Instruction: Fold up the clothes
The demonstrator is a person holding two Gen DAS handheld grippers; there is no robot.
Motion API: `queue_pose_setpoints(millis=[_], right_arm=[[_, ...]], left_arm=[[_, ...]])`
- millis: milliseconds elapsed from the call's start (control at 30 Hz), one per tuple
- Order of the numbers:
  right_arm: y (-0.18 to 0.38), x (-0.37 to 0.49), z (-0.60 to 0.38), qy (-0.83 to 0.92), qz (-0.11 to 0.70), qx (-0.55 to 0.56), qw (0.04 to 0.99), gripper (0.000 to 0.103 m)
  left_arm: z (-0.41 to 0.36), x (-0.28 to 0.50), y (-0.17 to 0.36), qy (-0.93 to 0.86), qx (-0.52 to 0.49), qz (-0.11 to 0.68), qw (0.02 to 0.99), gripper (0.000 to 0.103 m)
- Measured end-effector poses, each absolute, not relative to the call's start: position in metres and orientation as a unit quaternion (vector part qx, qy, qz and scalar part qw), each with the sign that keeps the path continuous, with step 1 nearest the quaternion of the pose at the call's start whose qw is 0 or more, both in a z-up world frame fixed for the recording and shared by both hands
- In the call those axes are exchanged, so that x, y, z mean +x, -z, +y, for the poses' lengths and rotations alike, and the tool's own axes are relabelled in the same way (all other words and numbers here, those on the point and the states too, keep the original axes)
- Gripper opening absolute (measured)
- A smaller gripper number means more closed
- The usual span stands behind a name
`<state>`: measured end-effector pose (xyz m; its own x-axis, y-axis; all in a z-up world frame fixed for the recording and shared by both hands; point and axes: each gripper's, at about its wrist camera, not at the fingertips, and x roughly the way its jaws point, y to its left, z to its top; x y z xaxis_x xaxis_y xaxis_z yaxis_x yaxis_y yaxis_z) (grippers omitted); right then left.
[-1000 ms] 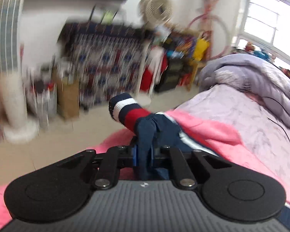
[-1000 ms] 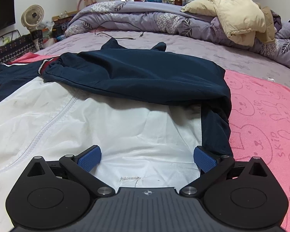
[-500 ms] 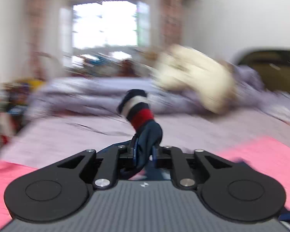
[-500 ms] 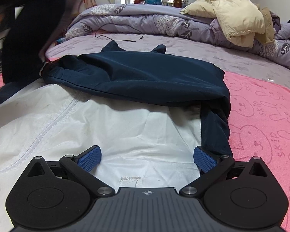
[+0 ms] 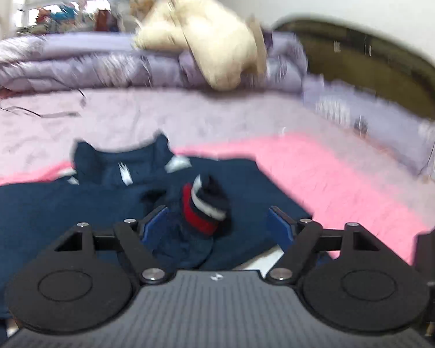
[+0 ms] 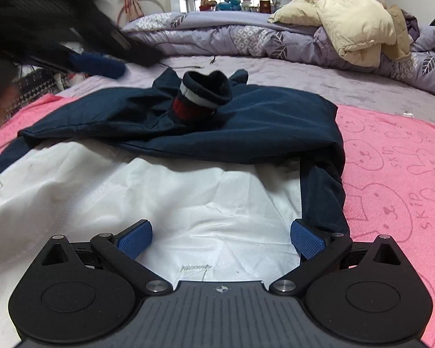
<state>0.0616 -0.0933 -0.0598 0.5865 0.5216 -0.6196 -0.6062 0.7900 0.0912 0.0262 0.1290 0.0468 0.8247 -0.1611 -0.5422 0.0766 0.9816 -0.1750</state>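
In the right wrist view, the right gripper (image 6: 219,239) is seen nearest, its fingers spread wide with nothing pinched; only the white lining (image 6: 171,203) of the jacket (image 6: 246,127) lies flat between them. Beyond it, at 12 o'clock, the navy part of the jacket is folded across the lining, and the striped cuff (image 6: 201,97) of a sleeve is laid on top of that fold, standing up slightly. A pink towel (image 6: 391,174) is spread under the jacket, showing at 3 o'clock and at 9 o'clock. The left gripper (image 6: 101,66) is seen blurred at 10 o'clock, above the bed (image 6: 275,72), apart from the cuff. Farther off, a lilac quilt (image 6: 246,37) is bunched along the bed, with a cream coat (image 6: 342,20) heaped on it at 1 o'clock.

In the left wrist view, which is blurred, the left gripper (image 5: 219,224) is shown with its fingers opening; the cuff (image 5: 206,206) sits between them, close to the left pad, but is not pinched. The navy jacket (image 5: 58,203) is spread beneath and beyond, on the towel (image 5: 319,174), with the quilt (image 5: 72,66) and coat (image 5: 206,40) at 12 o'clock.
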Motion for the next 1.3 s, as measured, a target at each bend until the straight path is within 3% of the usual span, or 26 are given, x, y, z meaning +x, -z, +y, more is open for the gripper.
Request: queue_pose_setpoints(millis=[133, 267, 500, 567, 600, 633, 833, 1000, 1167, 1233, 1300], right_arm=[[0.037, 0.056, -0.109, -0.303, 0.296, -0.02, 0.906, 0.093], [-0.002, 0.07, -0.11, -0.319, 0.26, 0.082, 0.908, 0.093], [0.009, 0.138, -0.038, -0.315, 0.325, 0.107, 0.885, 0.092], [0.02, 0.152, -0.022, -0.283, 0.349, 0.112, 0.887, 0.057], [0.024, 0.156, -0.017, -0.267, 0.359, 0.115, 0.887, 0.015], [0.026, 0.159, -0.015, -0.253, 0.368, 0.119, 0.887, 0.014], [0.0, 0.149, -0.028, -0.211, 0.272, 0.025, 0.939, 0.014], [0.008, 0.172, -0.051, -0.174, 0.269, 0.008, 0.947, 0.017], [0.043, 0.201, -0.06, -0.143, 0.357, -0.008, 0.923, 0.041], [0.036, 0.196, -0.067, -0.128, 0.35, -0.007, 0.928, 0.067], [0.022, 0.184, -0.076, -0.1, 0.32, -0.01, 0.942, 0.073]], left_arm=[[0.161, -0.023, -0.059, -0.04, -0.025, 0.249, 0.967, 0.082], [0.189, -0.057, -0.033, -0.136, 0.04, 0.275, 0.951, 0.083], [0.225, -0.081, 0.011, -0.191, -0.007, 0.318, 0.928, 0.083], [0.228, -0.086, 0.017, -0.192, -0.016, 0.318, 0.928, 0.083], [0.228, -0.091, 0.02, -0.192, -0.015, 0.32, 0.928, 0.083], [0.228, -0.094, 0.021, -0.191, -0.015, 0.321, 0.927, 0.083], [0.227, -0.102, 0.022, -0.186, -0.023, 0.32, 0.929, 0.083], [0.227, -0.093, 0.032, -0.195, -0.02, 0.341, 0.919, 0.083], [0.231, -0.093, 0.036, -0.205, -0.022, 0.348, 0.915, 0.083], [0.233, -0.095, 0.029, -0.211, -0.018, 0.339, 0.917, 0.084], [0.236, -0.097, 0.012, -0.221, -0.017, 0.312, 0.924, 0.084]])
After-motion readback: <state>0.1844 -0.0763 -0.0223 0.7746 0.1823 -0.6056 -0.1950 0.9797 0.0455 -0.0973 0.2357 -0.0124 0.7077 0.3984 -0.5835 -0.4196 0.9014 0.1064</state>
